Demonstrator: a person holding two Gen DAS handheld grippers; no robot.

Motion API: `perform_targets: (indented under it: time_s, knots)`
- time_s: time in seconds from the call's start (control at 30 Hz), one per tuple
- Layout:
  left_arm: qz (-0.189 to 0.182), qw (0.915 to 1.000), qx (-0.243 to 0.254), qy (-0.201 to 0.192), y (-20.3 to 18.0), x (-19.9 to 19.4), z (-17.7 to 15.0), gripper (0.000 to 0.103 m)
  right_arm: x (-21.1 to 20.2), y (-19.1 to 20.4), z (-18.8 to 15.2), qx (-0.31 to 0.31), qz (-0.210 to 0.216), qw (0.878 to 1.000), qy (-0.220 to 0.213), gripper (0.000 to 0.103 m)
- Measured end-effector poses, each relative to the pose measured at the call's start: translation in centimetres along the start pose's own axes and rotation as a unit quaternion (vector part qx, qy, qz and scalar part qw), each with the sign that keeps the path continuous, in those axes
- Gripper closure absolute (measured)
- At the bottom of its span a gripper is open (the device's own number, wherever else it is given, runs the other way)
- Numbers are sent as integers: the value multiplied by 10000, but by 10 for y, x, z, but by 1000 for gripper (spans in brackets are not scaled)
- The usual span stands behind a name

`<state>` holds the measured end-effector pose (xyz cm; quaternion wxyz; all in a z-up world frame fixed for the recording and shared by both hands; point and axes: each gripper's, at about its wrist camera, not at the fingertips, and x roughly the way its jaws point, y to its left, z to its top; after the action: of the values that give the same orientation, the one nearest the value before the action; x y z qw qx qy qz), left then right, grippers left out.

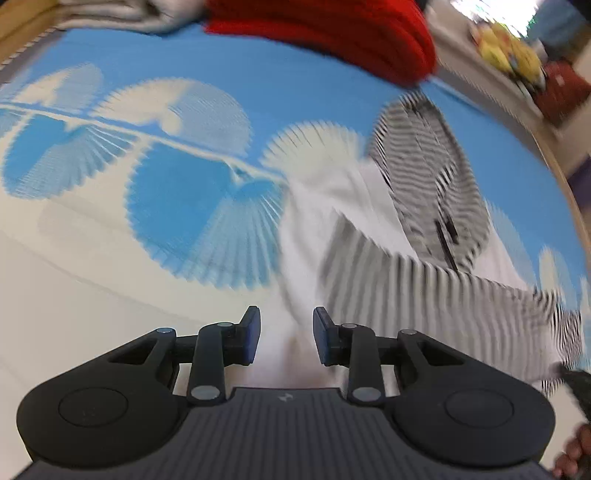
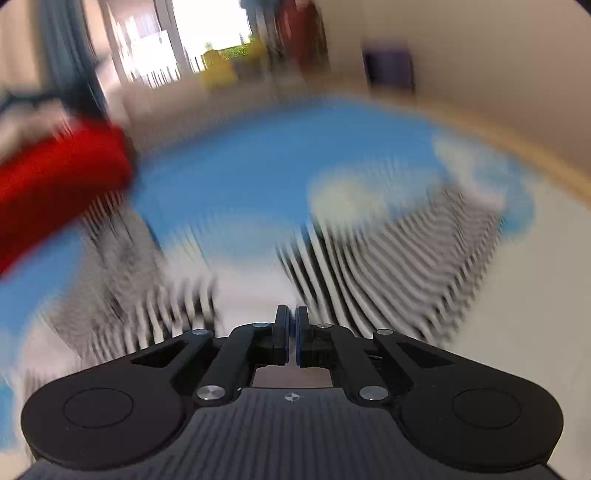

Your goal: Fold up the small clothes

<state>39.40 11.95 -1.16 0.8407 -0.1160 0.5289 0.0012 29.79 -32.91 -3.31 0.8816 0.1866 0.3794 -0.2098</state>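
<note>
Down at the bottom of the left wrist view the left claw (image 1: 286, 338) is sitting partly open, with pale cloth showing in the gap, and I honestly can't tell if the pads are gripping it or just hanging over it. That cloth is part of the striped top (image 1: 424, 229), a small white and black-striped piece spreading across the right half of that frame on a blue and white patterned mat (image 1: 192, 96). A red garment (image 1: 332, 33) is lying along the top of the frame, just beside the striped one, with something grey (image 1: 122, 14) bunched in the upper left.

In the right wrist view the right claw (image 2: 291, 338) is pinched fully together at bottom centre, right at the near edge of the stripes. Everything there is smeared, so whether it's actually got fabric between the pads I can't say.

My take on doing this step well:
- looks like the grab-an-edge stage, so I'd be checking that both claws are holding one layer near the hem, not a bunched wad
- keeping the two grips level and apart so the cloth is staying taut
- lifting low and slow, thin knit is going to sag and twist
- steering clear of the red piece so it isn't getting dragged along
</note>
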Motion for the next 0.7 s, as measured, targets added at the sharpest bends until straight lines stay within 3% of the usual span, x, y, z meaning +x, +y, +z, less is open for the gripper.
perform_targets:
  time_s: [0.07,0.1,0.17,0.27,0.33,0.37,0.43,0.53,0.57,0.6,0.7]
  knots:
    - [-20,9999,143,85,-8,6,-7,69,20,-17,-6,463,-86,9964,707,96]
    - [-13,9996,250,119,-12,8,-10,69,20,-23,-7,647,-212,9949,743,96]
    - [-105,9989,428,182,-19,12,-18,69,13,-22,-2,599,-199,9966,521,90]
    - [-341,9970,592,375,-25,25,-33,70,6,-19,3,528,428,9973,284,71]
    - [-228,9938,824,710,-27,46,-47,76,22,-19,-1,587,731,9925,779,69]
    - [10,9905,1011,933,-28,58,-54,76,31,-22,-7,556,668,9901,1099,69]
    - [193,9889,1103,978,-26,63,-60,73,49,-31,-19,610,303,9832,1693,69]
    - [31,9911,1173,633,-36,41,-53,74,43,-32,-10,704,368,9856,1492,67]
    - [-109,9911,1239,484,-41,35,-52,74,39,-30,-8,613,451,9881,1340,60]
    - [-144,9900,1308,508,-44,38,-54,74,39,-30,-7,577,486,9888,1286,56]
    - [343,9854,1311,1033,-40,64,-68,73,50,-34,-20,670,337,9817,1752,52]
